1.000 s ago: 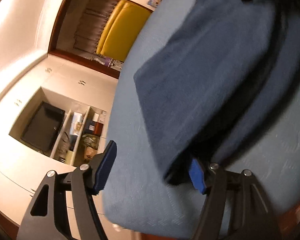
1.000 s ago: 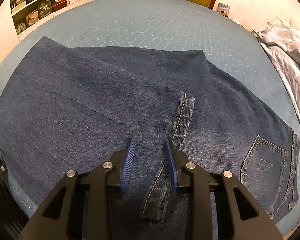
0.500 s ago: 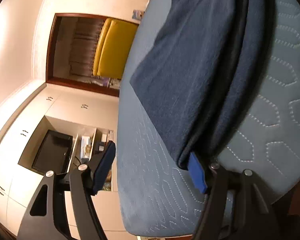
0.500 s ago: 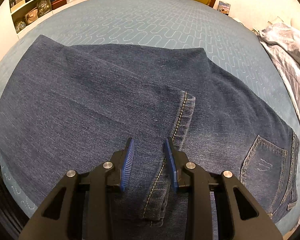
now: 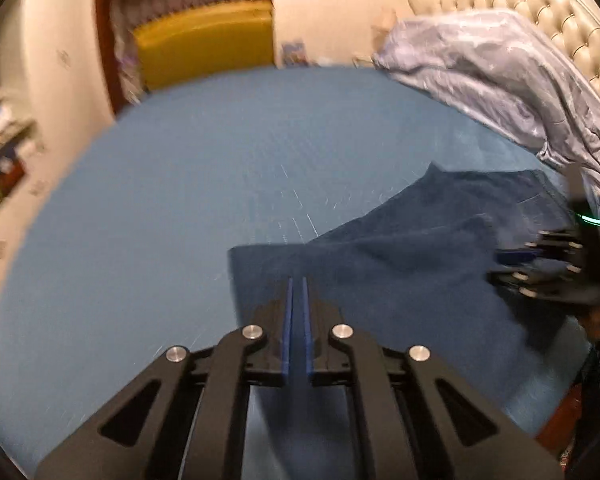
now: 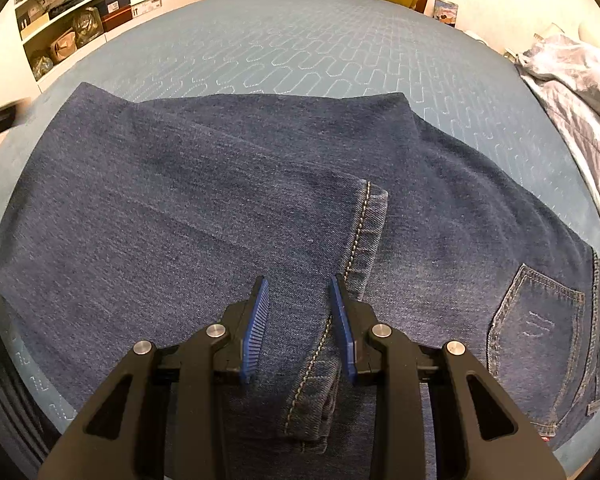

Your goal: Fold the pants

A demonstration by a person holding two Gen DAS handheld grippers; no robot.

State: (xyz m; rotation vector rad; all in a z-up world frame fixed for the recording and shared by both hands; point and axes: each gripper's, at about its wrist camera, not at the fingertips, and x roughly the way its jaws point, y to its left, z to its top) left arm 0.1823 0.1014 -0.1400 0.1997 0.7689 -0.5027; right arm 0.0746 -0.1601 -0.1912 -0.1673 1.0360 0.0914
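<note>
Dark blue jeans (image 6: 188, 216) lie folded on a blue quilted bed (image 6: 300, 52), legs laid over the seat, hem (image 6: 364, 232) on top, back pocket (image 6: 536, 320) at the right. My right gripper (image 6: 300, 300) is open, low over the hem, holding nothing. In the left wrist view the jeans (image 5: 412, 276) lie ahead and to the right. My left gripper (image 5: 296, 292) is shut and empty, above the jeans' near left corner. The right gripper (image 5: 540, 268) shows at the far right of that view.
A crumpled grey-blue duvet (image 5: 500, 72) lies along the bed's right side by a tufted headboard (image 5: 572, 32). A yellow chair (image 5: 204, 48) stands past the far edge. Shelves with bags (image 6: 72, 20) stand at the left. The bed's near edge (image 6: 28, 380) is close.
My left gripper has let go of the fold, swung from tilted at the bed's edge to level above the bed, and closed. The right gripper has not moved.
</note>
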